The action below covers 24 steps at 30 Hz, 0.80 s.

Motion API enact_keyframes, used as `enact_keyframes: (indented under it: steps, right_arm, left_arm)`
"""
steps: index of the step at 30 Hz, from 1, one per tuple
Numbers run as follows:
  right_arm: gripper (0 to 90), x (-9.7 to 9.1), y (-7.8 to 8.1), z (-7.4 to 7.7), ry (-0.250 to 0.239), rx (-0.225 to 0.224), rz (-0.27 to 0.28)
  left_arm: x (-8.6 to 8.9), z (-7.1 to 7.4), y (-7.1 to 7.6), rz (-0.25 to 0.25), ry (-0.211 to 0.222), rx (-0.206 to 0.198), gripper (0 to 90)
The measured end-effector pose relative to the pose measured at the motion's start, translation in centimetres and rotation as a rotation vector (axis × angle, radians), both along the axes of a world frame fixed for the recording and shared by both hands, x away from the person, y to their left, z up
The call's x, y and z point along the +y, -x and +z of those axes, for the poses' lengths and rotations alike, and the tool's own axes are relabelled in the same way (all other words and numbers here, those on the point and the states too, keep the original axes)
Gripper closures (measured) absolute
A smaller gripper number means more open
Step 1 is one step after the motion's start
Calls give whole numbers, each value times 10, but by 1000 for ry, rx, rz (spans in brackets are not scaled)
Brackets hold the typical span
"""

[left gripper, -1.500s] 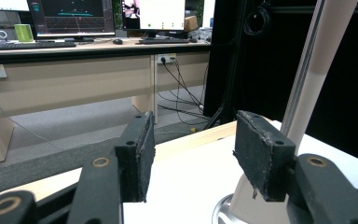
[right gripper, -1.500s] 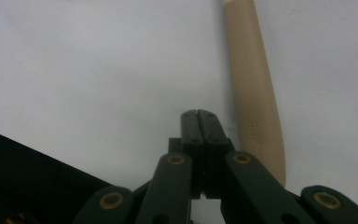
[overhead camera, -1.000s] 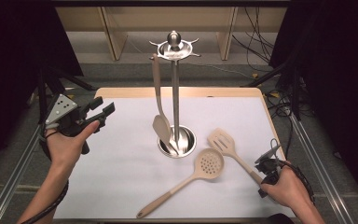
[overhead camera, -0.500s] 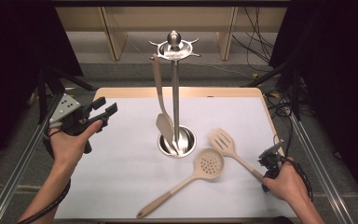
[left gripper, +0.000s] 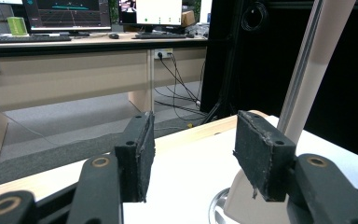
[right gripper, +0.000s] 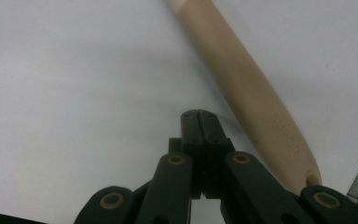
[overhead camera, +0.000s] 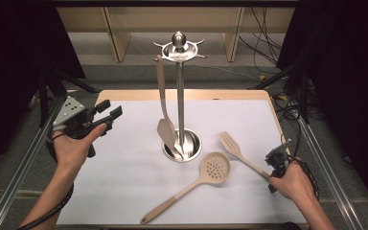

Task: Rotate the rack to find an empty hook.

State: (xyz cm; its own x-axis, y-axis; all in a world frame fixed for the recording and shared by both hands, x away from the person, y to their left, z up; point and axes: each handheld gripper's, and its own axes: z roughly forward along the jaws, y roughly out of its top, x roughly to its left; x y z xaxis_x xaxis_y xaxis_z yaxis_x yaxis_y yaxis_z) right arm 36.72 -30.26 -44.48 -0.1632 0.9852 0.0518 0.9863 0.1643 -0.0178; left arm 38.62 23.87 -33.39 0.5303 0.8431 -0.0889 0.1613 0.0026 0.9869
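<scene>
The right gripper (right gripper: pixel 198 116), jaws pressed together on nothing, is edging closer beside the slotted spatula's handle (right gripper: pixel 242 88) on the table (overhead camera: pixel 124 182); pickup is pending; the left gripper (overhead camera: pixel 106 111) is hovering wide open, empty.

Your bench (overhead camera: pixel 124 191) is covered in plain white, with a pale wood border showing along the far edge. The slotted turner (overhead camera: pixel 231 143) near your right tool (overhead camera: pixel 274 160) is beige all over, and so is the perforated skimmer (overhead camera: pixel 214 167) beside it, its round head dotted with small holes. The spatula (overhead camera: pixel 165 129) hanging on the rack (overhead camera: pixel 180 96) is a greyer beige. The rack itself is shiny silver metal. Both tools are black; your left tool (overhead camera: pixel 109 111) carries a grey plate, and brass-coloured rivets mark its arms.
</scene>
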Motion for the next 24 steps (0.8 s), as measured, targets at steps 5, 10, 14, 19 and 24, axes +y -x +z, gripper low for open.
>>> enact_keyframes:
  steps: [5, 10, 14, 19, 24]
  right_arm:
    - [900, -9, 0, -3, 4, 5, -65]
    - [900, -12, -7, -4, 48, -10, -66]
    - [900, -19, -19, -5, 58, -35, -82]
    - [900, -29, -39, -4, 92, -40, -88]
    - [900, -35, -57, -2, 80, -34, -122]
  left_arm:
    - [0, 1, 1, -3, -2, -5, 469]
    - [0, 1, 0, 0, 0, -3, 470]
    - [1, 0, 0, 3, 2, -2, 470]
    - [0, 0, 0, -1, 0, -2, 470]
    - [0, 0, 0, -1, -2, -1, 470]
